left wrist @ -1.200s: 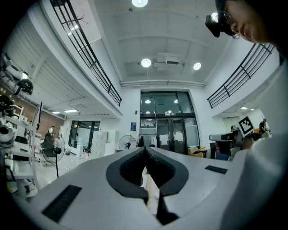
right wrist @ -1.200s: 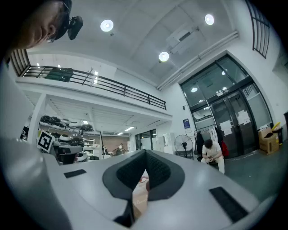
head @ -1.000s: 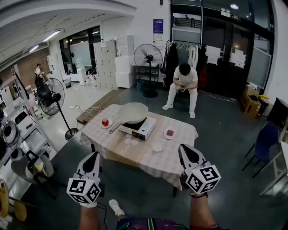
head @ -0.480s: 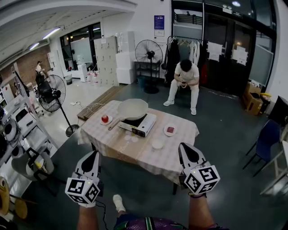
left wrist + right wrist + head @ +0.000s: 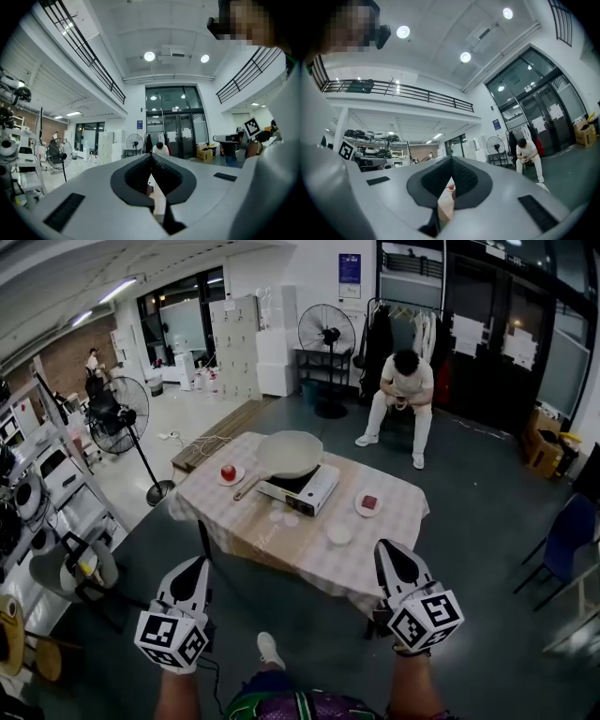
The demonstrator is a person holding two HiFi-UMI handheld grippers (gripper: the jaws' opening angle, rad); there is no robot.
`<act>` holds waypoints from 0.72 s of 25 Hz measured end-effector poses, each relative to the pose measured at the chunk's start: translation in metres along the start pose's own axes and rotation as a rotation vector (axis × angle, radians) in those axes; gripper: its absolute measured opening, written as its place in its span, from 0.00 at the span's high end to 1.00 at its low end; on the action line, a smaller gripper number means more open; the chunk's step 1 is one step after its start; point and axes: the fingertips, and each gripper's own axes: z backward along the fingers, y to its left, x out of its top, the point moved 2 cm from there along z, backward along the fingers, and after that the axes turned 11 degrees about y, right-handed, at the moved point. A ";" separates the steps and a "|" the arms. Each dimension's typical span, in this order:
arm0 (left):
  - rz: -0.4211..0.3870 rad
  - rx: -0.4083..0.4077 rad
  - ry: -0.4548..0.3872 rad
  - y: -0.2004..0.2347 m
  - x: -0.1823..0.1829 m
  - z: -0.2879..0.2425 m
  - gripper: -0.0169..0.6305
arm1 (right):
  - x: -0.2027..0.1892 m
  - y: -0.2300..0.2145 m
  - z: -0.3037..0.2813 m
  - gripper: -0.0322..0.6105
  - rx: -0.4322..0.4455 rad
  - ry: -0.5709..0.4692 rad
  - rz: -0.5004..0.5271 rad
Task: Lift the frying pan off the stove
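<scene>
Both forearms (image 5: 176, 697) are cut by the bottom edge; the red item (image 5: 369, 502) on the central plate (image 5: 360, 511) is too small to identify.

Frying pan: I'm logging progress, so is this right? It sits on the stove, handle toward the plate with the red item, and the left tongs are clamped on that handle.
No. The head view shows the frying pan on the stove, handle toward the plate with the red item, but the left tongs are shut on nothing, short of the table.
</scene>
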 end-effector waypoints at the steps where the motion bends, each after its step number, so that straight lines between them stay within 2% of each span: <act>1: -0.002 -0.001 0.010 0.003 -0.002 -0.006 0.94 | -0.001 -0.003 -0.007 0.94 0.004 0.003 -0.005; 9: 0.022 -0.023 0.041 0.047 -0.009 -0.092 0.94 | 0.003 -0.019 -0.098 0.94 0.037 0.046 0.014; 14: 0.041 -0.006 0.038 0.100 0.004 -0.154 0.94 | 0.034 -0.025 -0.180 0.94 0.040 0.040 0.052; 18: 0.048 -0.035 0.038 0.151 0.018 -0.205 0.94 | 0.056 -0.022 -0.258 0.94 0.038 0.041 0.070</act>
